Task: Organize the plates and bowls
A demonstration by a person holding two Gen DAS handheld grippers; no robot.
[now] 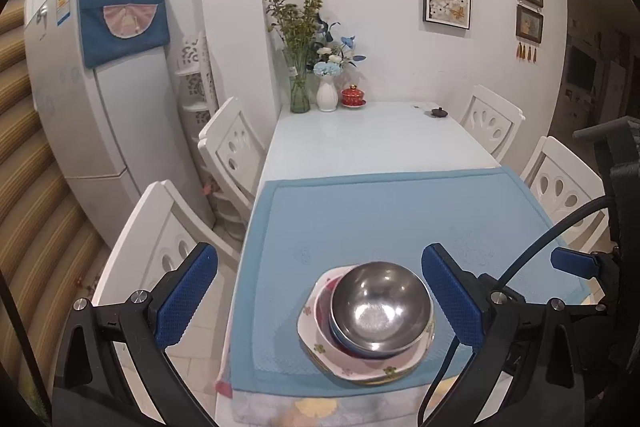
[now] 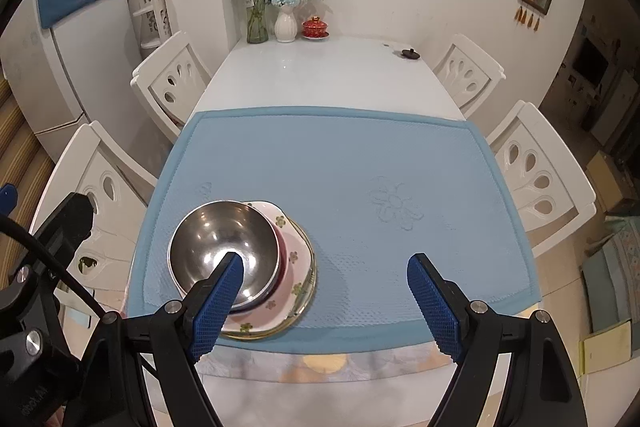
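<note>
Sitting near the front edge of the blue mat [image 1: 400, 211], one steel bowl [image 1: 382, 309] tops one flowered plate [image 1: 360, 367]. Left gripper [image 1: 320, 291] and right gripper [image 2: 326, 287] both gape empty.

My left wrist camera looked forward and down from the near end of the table [image 1: 360, 131], close above the bowl [image 1: 382, 307], which sat centred low between its fingers. My right one sat beside it (slightly further right), facing the same way, with the bowl [image 2: 224, 251] low and left. Both shared the mat [image 1: 400, 219], the vases [image 2: 285, 23] and the far wall.
</note>
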